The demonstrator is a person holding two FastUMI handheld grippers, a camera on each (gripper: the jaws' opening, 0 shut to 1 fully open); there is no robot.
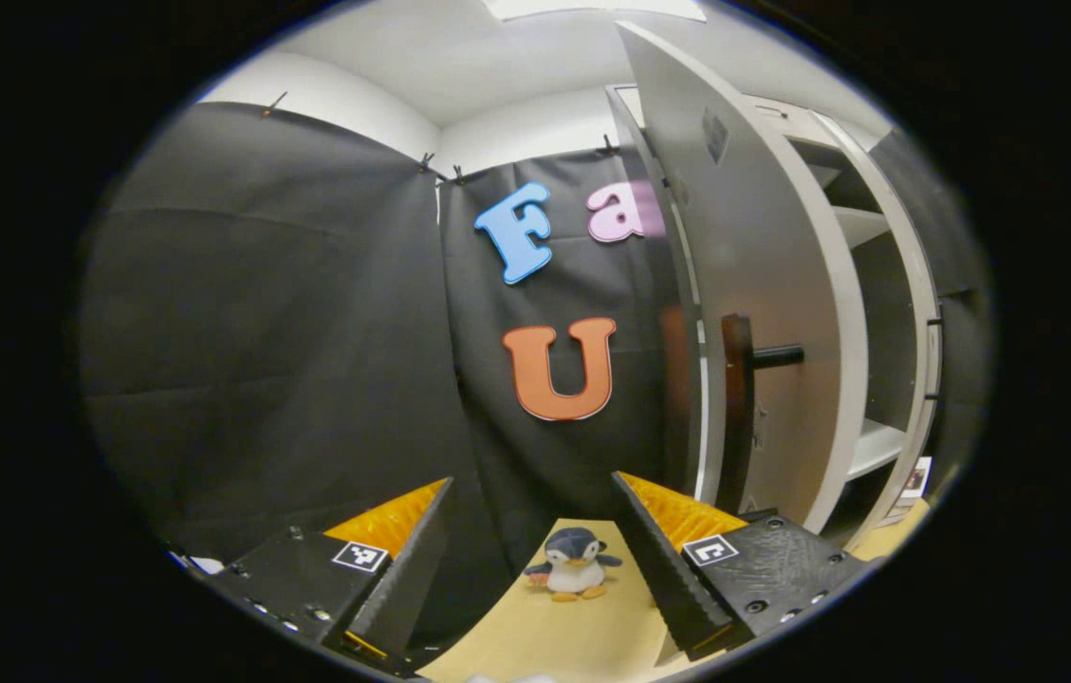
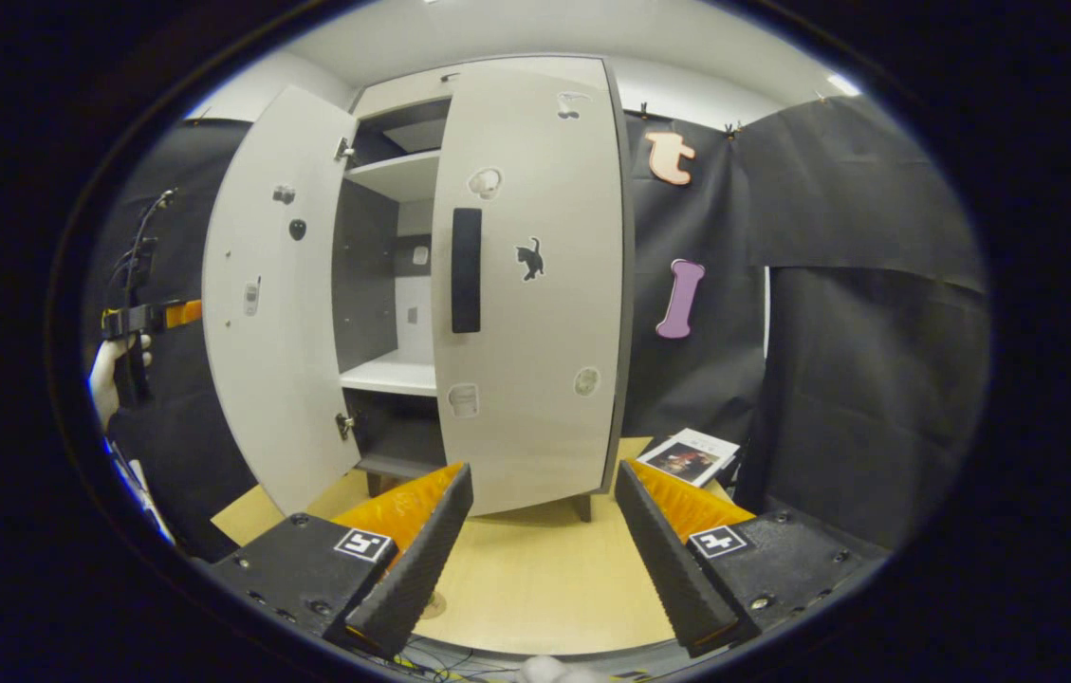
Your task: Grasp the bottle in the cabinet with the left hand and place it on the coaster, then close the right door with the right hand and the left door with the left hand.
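left gripper (image 1: 530, 560): two wedge-shaped fingers with ribbed inner faces, mounted on black blocks
left gripper markings: a small square black-and-white tag on each block; round screw heads along the blocks' lower edges
right gripper (image 2: 540, 555): the same build, with ribbed wedge fingers, black blocks, one square tag each and screw heads
distant gripper (image 2: 132, 323): dark body, black cables rising from its top
hand (image 2: 108, 375): in a white glove
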